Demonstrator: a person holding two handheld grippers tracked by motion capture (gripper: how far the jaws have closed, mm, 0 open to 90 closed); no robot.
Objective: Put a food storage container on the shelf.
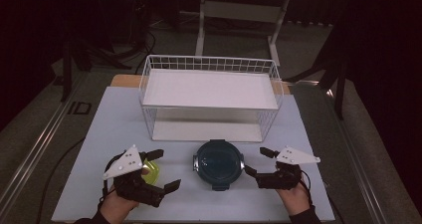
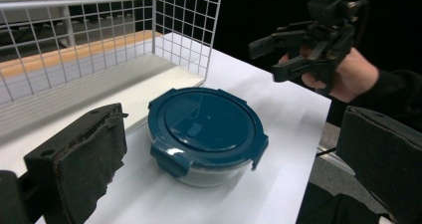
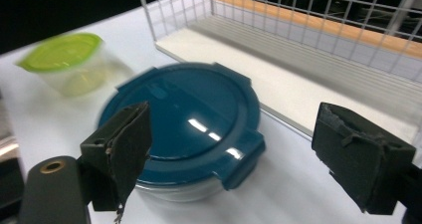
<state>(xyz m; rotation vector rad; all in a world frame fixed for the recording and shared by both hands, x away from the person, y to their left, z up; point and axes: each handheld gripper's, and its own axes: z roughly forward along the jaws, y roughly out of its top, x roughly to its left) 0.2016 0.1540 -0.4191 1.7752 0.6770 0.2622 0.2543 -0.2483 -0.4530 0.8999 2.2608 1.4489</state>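
A round container with a dark blue clip-on lid stands on the white table near the front, between my two grippers. My left gripper hovers to its left with jaws wide apart, and its own view looks across the blue container with nothing between the pads. My right gripper is just right of the container, open, and its pads do not touch the blue lid. A small clear tub with a lime-green lid sits under my left gripper, partly hidden by it.
A white wire rack with two shelves stands behind the container, across the middle of the table. The lime-lidded tub lies left of the blue container in the right gripper view. The table's front edge is close to both hands.
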